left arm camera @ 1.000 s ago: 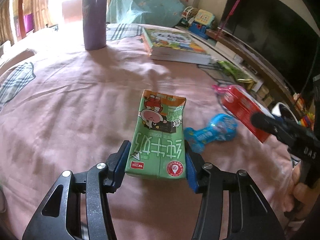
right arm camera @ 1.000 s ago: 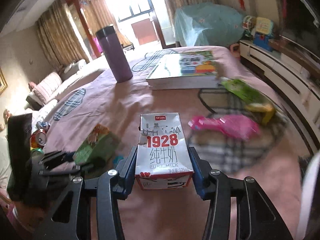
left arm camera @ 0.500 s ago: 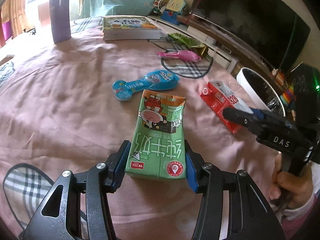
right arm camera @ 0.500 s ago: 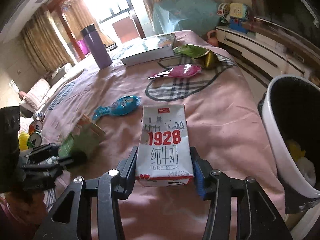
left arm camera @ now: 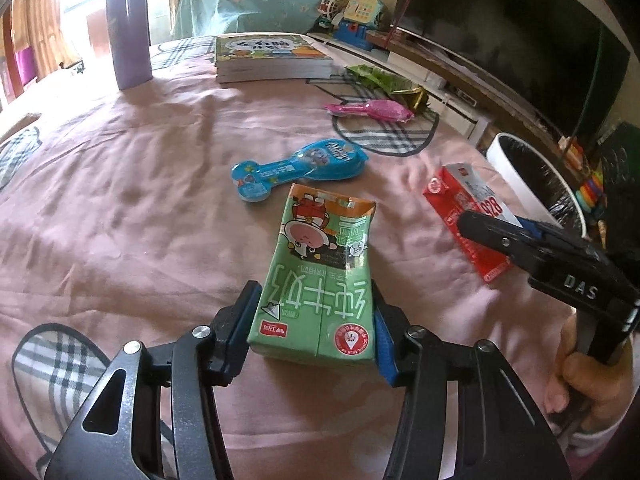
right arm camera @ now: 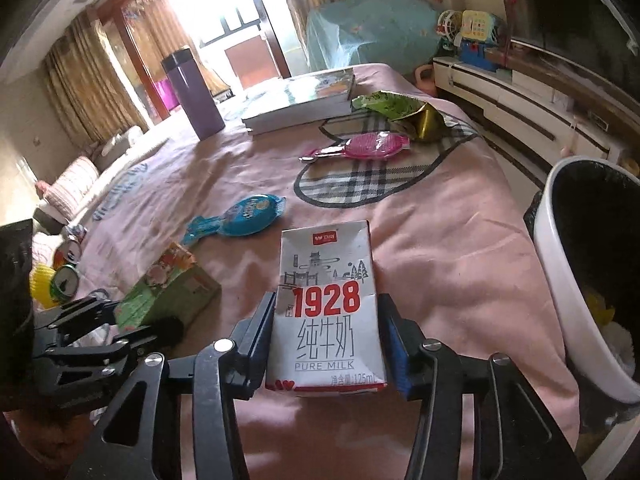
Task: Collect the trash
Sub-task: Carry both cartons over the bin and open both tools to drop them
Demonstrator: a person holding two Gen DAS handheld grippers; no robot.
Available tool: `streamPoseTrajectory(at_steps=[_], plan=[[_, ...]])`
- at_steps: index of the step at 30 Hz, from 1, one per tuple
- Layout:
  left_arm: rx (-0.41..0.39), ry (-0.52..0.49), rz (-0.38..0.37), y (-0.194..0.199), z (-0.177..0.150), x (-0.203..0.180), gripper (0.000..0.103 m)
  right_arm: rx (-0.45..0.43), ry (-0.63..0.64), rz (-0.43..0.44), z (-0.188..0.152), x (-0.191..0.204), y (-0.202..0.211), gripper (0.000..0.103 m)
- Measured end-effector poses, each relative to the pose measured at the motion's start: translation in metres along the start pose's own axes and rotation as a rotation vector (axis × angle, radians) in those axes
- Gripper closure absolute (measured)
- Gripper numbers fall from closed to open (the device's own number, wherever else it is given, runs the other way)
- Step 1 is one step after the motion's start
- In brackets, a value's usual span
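My left gripper (left arm camera: 314, 334) is shut on a green milk carton (left arm camera: 320, 276), held above the pink bedspread (left arm camera: 132, 208). My right gripper (right arm camera: 326, 346) is shut on a white and red "1928" milk carton (right arm camera: 326, 312). Each carton shows in the other view too: the red-sided carton (left arm camera: 466, 220) at the right, the green carton (right arm camera: 168, 288) at the left. A white trash bin (right arm camera: 576, 296) with a black liner stands just right of the bed edge, with some rubbish inside. A blue wrapper (left arm camera: 300, 166), a pink wrapper (left arm camera: 370, 109) and a green-gold snack bag (left arm camera: 384, 82) lie on the bed.
A purple flask (left arm camera: 128, 24) and a stack of books (left arm camera: 272, 58) stand at the far side of the bed. A white TV cabinet (right arm camera: 520, 104) with toys runs along the right. Cans (right arm camera: 66, 268) lie at the bed's left edge. A hand (left arm camera: 592, 376) holds the right gripper's handle.
Both grippers swung toward the bin side of the bed with their cartons still gripped; the bin came into view at the right. Little has shifted in the last half second.
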State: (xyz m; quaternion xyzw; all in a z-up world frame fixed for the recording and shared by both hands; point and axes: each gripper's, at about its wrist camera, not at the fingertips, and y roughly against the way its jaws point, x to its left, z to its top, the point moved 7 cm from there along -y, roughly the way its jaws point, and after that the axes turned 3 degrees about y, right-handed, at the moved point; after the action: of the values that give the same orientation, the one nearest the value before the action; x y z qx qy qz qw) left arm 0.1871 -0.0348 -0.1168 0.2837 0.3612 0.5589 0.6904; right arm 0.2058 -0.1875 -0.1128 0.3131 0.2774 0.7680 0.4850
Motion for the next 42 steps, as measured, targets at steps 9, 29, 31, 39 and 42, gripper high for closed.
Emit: streamPoseTrajectory(at_steps=[9, 29, 31, 39, 42], plan=[[-0.027, -0.095, -0.067, 0.012, 0.013, -0.055, 0.053, -0.102, -0.087, 0.001, -0.005, -0.024, 0.051, 0.055], [-0.042, -0.288, -0.155, -0.003, 0.042, -0.187, 0.053, -0.194, -0.242, -0.127, -0.006, -0.132, 0.121, 0.055], [-0.043, -0.296, -0.159, -0.006, 0.045, -0.195, 0.053, -0.196, -0.250, -0.139, -0.004, -0.142, 0.123, 0.055], [-0.039, -0.316, -0.173, -0.019, 0.061, -0.222, 0.053, -0.186, -0.259, -0.164, 0.003, -0.169, 0.121, 0.055], [-0.037, -0.325, -0.175, -0.024, 0.065, -0.230, 0.053, -0.178, -0.256, -0.175, 0.005, -0.176, 0.119, 0.055]])
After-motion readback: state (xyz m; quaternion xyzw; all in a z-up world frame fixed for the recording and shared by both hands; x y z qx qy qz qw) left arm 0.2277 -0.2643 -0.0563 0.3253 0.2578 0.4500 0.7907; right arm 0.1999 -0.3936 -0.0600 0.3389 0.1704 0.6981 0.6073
